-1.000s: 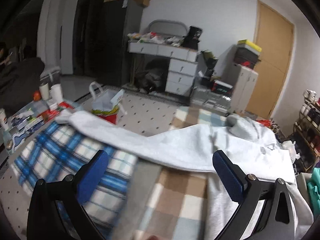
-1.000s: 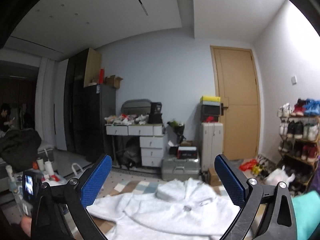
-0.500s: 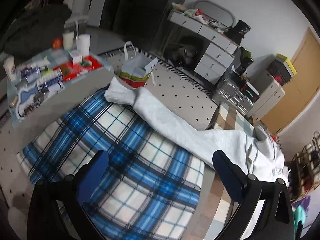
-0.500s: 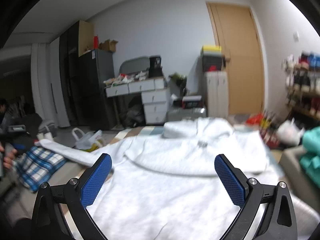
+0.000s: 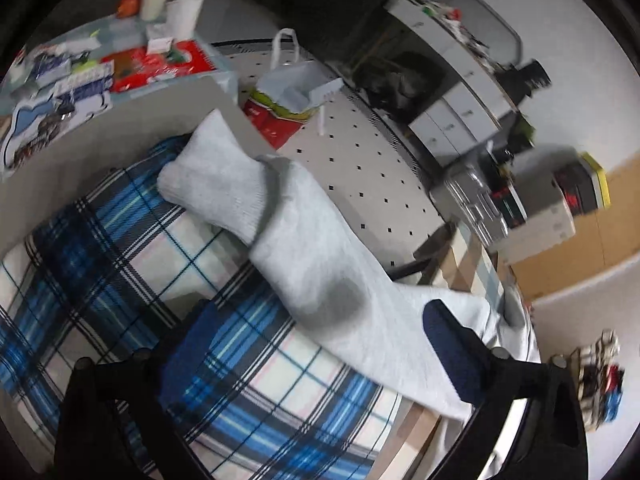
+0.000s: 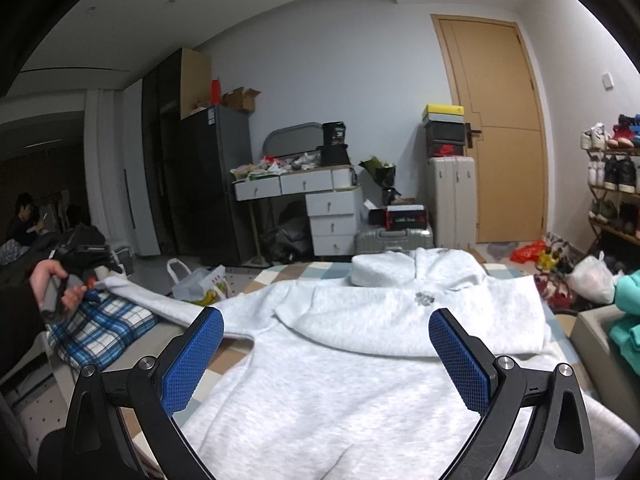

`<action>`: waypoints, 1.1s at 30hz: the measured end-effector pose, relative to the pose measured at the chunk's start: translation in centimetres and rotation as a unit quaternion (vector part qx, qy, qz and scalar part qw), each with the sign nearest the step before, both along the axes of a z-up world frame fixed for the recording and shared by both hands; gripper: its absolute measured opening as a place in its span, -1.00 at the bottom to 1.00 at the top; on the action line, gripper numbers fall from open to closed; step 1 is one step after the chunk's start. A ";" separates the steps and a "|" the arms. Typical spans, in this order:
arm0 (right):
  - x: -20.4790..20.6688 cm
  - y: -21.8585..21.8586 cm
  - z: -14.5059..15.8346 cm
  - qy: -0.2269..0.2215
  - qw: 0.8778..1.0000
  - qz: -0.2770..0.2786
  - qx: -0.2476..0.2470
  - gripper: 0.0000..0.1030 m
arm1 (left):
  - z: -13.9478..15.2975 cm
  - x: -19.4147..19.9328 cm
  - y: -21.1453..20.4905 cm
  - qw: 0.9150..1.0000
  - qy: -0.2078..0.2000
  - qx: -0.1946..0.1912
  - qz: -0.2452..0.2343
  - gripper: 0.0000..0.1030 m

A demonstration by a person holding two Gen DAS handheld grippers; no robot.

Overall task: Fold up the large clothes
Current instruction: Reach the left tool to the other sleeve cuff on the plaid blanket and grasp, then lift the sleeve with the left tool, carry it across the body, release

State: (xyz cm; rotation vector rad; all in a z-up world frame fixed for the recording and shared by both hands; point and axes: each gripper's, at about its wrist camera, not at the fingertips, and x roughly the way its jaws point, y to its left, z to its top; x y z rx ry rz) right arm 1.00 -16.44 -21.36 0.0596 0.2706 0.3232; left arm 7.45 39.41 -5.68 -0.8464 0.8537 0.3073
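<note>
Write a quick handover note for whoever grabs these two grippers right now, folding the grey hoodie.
Left gripper: nothing gripped, jaws closing, over the hoodie's outstretched sleeve, which lies across the blue plaid blanket.
Right gripper: open, empty, over the hoodie body.
Grey hoodie: spread flat on the checked surface, hood at the far end.
Done: laid out; no fold visible.
Left: probably grip that sleeve, fold it in, then the rest.
</note>
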 end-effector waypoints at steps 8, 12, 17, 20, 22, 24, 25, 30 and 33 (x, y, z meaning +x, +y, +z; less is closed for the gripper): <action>-0.1 -0.5 0.1 -0.001 1.000 0.002 0.010 1.00 | 0.1 0.1 1.5 0.999 0.025 0.026 0.030 -0.72; 0.0 -0.8 0.2 0.006 1.000 0.002 0.017 1.00 | 1.2 0.0 1.0 0.998 0.014 0.060 0.007 -0.91; 0.3 -1.3 0.1 0.018 0.999 0.000 0.029 1.00 | 3.6 0.1 -0.1 0.993 -0.006 0.118 -0.019 -0.93; 0.5 -1.7 0.0 0.026 0.999 -0.003 0.036 1.00 | 6.0 0.6 -1.7 0.987 -0.030 0.151 -0.039 -0.93; 0.7 -2.0 0.0 0.032 0.998 -0.004 0.045 1.00 | 7.8 1.0 -3.2 0.982 -0.048 0.171 -0.058 -0.94; 0.8 -2.3 0.0 0.037 0.998 -0.005 0.051 1.00 | 9.6 1.6 -5.0 0.977 -0.066 0.188 -0.078 -0.94; 0.9 -2.5 0.0 0.041 0.998 -0.004 0.054 1.00 | 10.7 1.9 -6.2 0.973 -0.078 0.195 -0.092 -0.94; 1.4 -3.1 -0.1 0.054 0.997 -0.010 0.059 1.00 | 15.5 3.5 -12.5 0.951 -0.129 0.231 -0.157 -0.94; 1.5 -3.6 -0.2 0.061 0.996 -0.022 0.069 1.00 | 18.3 4.3 -17.0 0.934 -0.167 0.243 -0.201 -0.94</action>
